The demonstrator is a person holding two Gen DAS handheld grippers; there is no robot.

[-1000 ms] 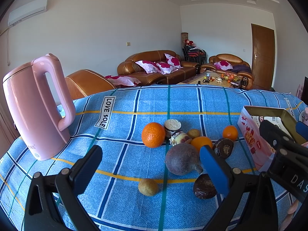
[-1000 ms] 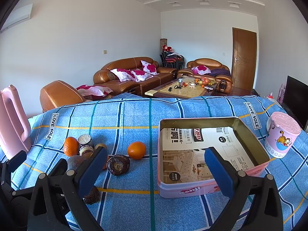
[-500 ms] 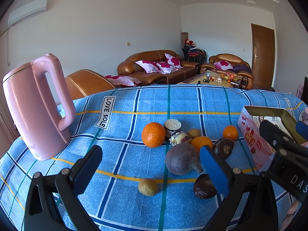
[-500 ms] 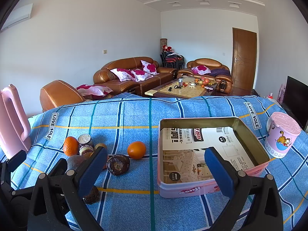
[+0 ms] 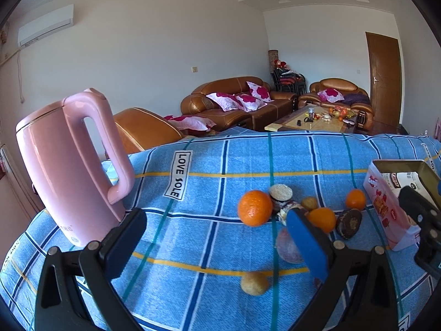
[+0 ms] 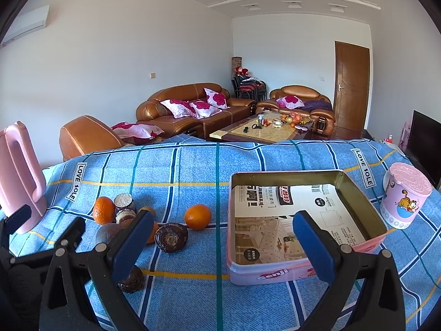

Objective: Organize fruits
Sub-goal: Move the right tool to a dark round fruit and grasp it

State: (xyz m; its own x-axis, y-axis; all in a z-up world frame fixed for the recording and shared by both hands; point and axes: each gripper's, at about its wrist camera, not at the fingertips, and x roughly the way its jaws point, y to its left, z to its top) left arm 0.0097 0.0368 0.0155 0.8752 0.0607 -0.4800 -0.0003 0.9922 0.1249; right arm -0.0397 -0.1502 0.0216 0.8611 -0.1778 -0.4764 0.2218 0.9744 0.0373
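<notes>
Blue checked cloth (image 5: 209,171) covers the worktop under both of your tools. Your left hand-held gripper (image 5: 215,245) is wide open and holds nothing. Just ahead of it, a bit to the right, sits a big round orange (image 5: 255,207). Right behind that orange is a small dark fruit with a pale cut top (image 5: 280,193). A dull purple round fruit (image 5: 286,245) lies partly hidden behind the right blue finger (image 5: 306,244). A small tan round fruit (image 5: 254,283) lies on the cloth between the fingers, close to you. Far to the left of this gripper stands a tall pink plastic kettle (image 5: 70,165).

Your right hand-held gripper (image 6: 220,247) is wide open too, and it holds nothing. Between its fingers, a bit to the right, sits an open pink tin box (image 6: 303,271) with printed paper inside. No fruit is in it. To the left of the box lies a small orange (image 6: 197,216), and beside that a dark brown wrinkled fruit (image 6: 171,237). Far to the right stands a pink cartoon cup with a lid (image 6: 405,194).
</notes>
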